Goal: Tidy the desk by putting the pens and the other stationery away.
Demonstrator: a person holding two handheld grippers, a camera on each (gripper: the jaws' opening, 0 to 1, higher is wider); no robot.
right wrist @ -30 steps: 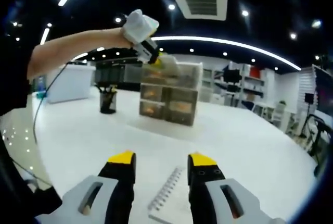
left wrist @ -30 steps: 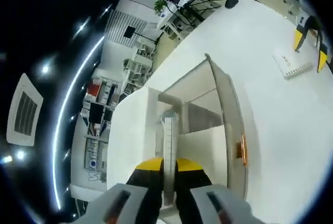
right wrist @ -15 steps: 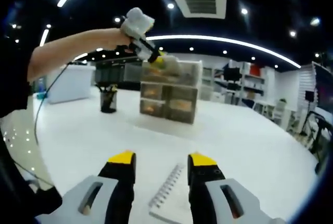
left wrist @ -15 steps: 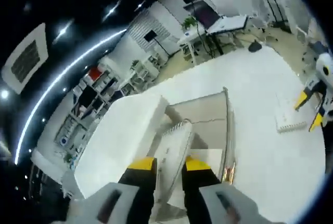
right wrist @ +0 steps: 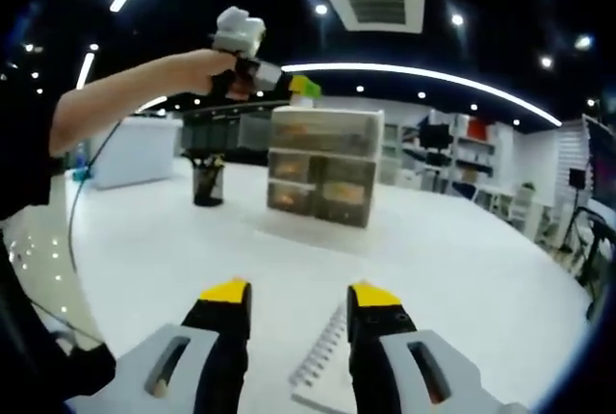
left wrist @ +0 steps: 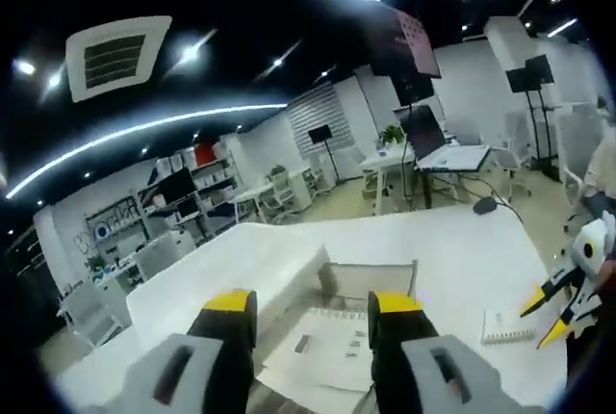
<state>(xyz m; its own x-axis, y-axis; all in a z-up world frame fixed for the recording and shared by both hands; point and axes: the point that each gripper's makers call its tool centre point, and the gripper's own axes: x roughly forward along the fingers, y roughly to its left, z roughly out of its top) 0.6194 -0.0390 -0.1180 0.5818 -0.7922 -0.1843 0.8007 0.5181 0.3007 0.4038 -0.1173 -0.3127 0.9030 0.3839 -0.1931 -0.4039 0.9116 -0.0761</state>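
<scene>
Left claw (left wrist: pixel 311 306), jaws spread and holding nothing, raised above the drawer unit (left wrist: pixel 279 270); seen from the right gripper view, it hangs over the unit's top (right wrist: pixel 325 130) at the end of the person's arm. Right claw (right wrist: pixel 299 300), jaws likewise spread and empty, low over the worktop (right wrist: pixel 183 250), with the notebook (right wrist: pixel 332 375) lying just ahead of and partly between its jaws.

The notebook is the stationery item nearest to hand, so the step in hand is judged to be its pickup. It lies flat; its long axis follows the spiral binding (right wrist: pixel 320 358), which runs away from the right claw toward the drawer unit, leaning slightly to the view's right. In the left gripper view the notebook (left wrist: pixel 507 326) lies on the worktop well apart from the unit, beside the right claw.

To do this well, lower the right claw until one jaw can slip under an edge of the flat cover. Close across the thin dimension, not along the binding. A pen cup (right wrist: pixel 205 186) stands left of the unit.
</scene>
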